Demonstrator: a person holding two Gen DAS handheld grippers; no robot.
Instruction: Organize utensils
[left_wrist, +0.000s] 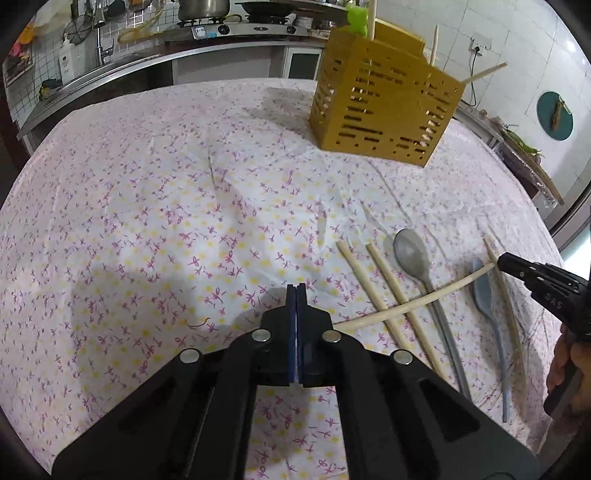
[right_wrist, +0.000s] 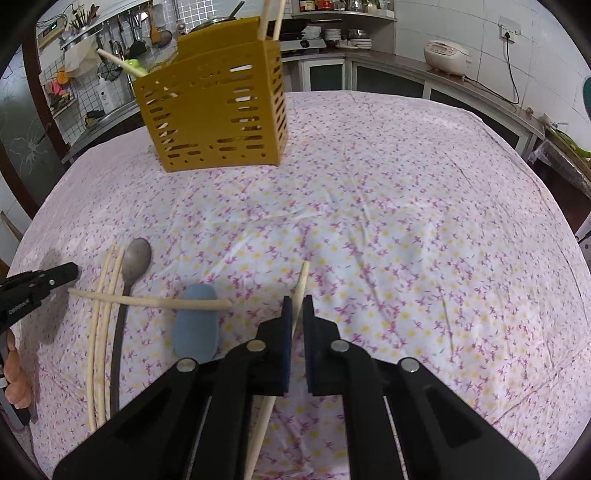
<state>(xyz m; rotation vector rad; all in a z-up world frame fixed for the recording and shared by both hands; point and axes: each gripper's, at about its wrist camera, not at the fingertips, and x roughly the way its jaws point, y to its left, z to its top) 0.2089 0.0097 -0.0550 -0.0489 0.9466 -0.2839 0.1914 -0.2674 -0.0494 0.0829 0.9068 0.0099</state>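
A bench covered in a white cloth with pink and yellow flower print (left_wrist: 155, 229) is seen in both wrist views. A yellow slotted plastic utensil holder (left_wrist: 380, 107) stands upright at the far side of the bench; several pale wooden chopsticks (left_wrist: 484, 74) and a green item (left_wrist: 356, 18) stick out of its top.

The loose utensils are grouped on the cloth nearer the cameras than the holder. A grey metal spoon (left_wrist: 412, 254) lies bowl toward the holder, with two pale wooden chopsticks (left_wrist: 391, 291) side by side just beside it. A blue plastic spoon (right_wrist: 195, 326) lies on the spoon's other side. One curved wooden chopstick (right_wrist: 147, 301) is laid across the pair, the metal spoon's handle and the blue spoon.

The black left gripper (left_wrist: 296, 291) is held with its pads pressed together on nothing, low over the cloth, near the crossing chopstick's end.

The black right gripper (right_wrist: 298, 306) is seen with pads slightly apart. A single wooden chopstick (right_wrist: 301, 284) runs between them, close against the left pad; firm clamping cannot be told.
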